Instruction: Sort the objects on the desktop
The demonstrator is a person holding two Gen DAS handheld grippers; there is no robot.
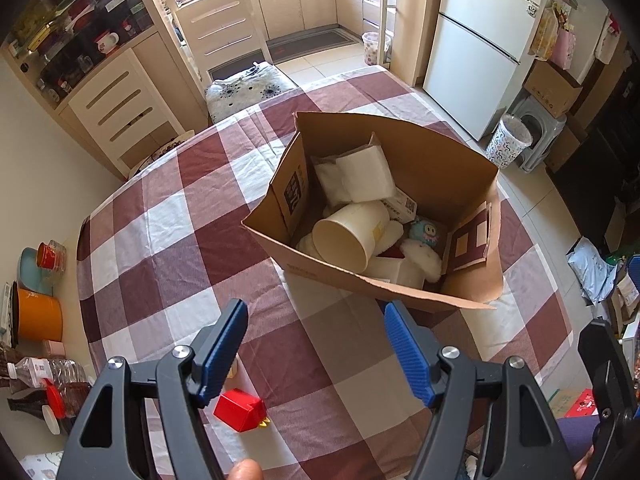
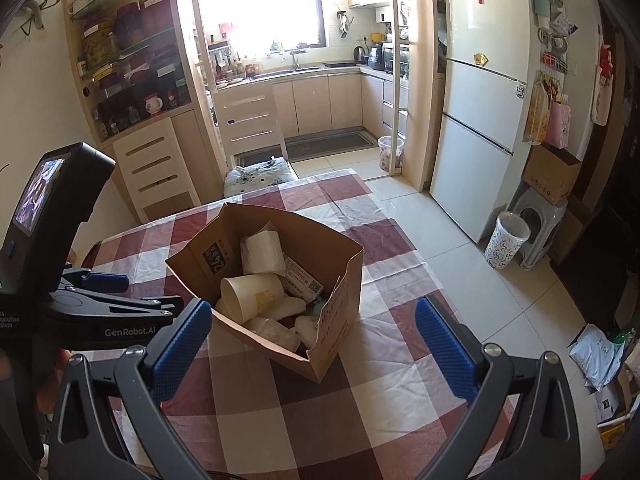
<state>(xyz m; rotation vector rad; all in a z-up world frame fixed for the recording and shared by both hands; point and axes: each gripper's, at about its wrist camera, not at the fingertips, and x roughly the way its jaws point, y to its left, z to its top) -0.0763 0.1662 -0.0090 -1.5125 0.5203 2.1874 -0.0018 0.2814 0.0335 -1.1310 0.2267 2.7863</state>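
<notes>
Red block left on the table, box nearly full

I hold both sets of jaws spread and empty: left gripper above the small red block near the table edge, well short of the cardboard box. It looks light, stiff, slick plastic; I'd pinch its flat sides. Right gripper faces the box.

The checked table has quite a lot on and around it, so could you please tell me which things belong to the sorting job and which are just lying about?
Belongs to the job:
- cardboard box
- paper cup inside it
- white packets inside it
- blue plush toy inside it
- red block on the cloth

Just lying about:
- orange pot
- plastic bottles
- patterned bin
- fridge
</notes>
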